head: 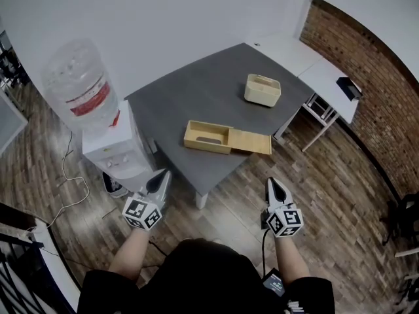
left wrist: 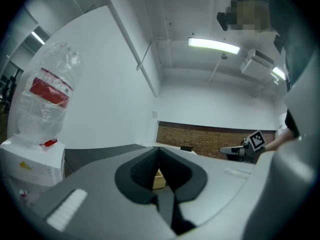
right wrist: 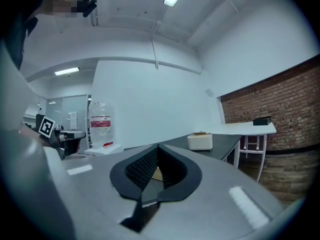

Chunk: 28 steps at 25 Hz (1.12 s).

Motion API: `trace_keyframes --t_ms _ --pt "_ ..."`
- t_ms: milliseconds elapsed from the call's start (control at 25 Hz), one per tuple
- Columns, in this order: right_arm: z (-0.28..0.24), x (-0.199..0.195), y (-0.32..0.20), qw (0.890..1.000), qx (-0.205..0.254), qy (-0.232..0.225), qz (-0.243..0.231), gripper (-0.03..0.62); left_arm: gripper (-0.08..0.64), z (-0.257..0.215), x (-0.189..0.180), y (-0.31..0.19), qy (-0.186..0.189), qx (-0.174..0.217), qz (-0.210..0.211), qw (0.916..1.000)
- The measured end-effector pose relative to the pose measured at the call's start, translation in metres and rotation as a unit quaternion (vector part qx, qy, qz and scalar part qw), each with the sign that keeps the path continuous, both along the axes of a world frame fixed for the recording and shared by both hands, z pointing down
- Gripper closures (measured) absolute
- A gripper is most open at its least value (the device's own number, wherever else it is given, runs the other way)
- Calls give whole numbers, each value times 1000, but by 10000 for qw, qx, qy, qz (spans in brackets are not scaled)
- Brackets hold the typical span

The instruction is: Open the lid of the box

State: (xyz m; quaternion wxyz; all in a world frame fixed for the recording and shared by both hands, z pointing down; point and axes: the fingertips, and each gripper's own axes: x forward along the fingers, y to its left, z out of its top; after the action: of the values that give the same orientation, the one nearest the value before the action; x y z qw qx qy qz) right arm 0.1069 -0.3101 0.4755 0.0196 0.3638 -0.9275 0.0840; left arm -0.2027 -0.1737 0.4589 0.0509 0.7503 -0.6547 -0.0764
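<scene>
A flat wooden box (head: pixel 208 137) lies on the matte grey counter (head: pixel 190 97) over plank floor (head: pixel 340 195), with the jaws of the left gripper (head: pixel 163 174) and right gripper (head: pixel 272 182) together.

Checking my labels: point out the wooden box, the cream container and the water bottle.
wooden box (head: pixel 205 147), head view, near wall.
cream container (head: pixel 261 97), head view, near wall.
water bottle (head: pixel 90 99), head view, red label.

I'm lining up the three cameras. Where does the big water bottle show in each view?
Head view: water bottle at the upper left.
Left gripper view: far left, large.
Right gripper view: small, left of centre.
Shared landmark: the brick wall, to the bottle's right in every view.
</scene>
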Motion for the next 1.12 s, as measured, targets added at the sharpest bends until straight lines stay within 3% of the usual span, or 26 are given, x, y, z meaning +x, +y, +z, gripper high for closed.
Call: trace_keyframes --t_ms 400,1120 --pt "5 1 0 9998 5 58 -180 591 560 6 22 2 -110 -73 71 9999" --pt "5 -1 -10 9998 -33 25 -168 591 560 11 10 -6 -6 -108 47 9999"
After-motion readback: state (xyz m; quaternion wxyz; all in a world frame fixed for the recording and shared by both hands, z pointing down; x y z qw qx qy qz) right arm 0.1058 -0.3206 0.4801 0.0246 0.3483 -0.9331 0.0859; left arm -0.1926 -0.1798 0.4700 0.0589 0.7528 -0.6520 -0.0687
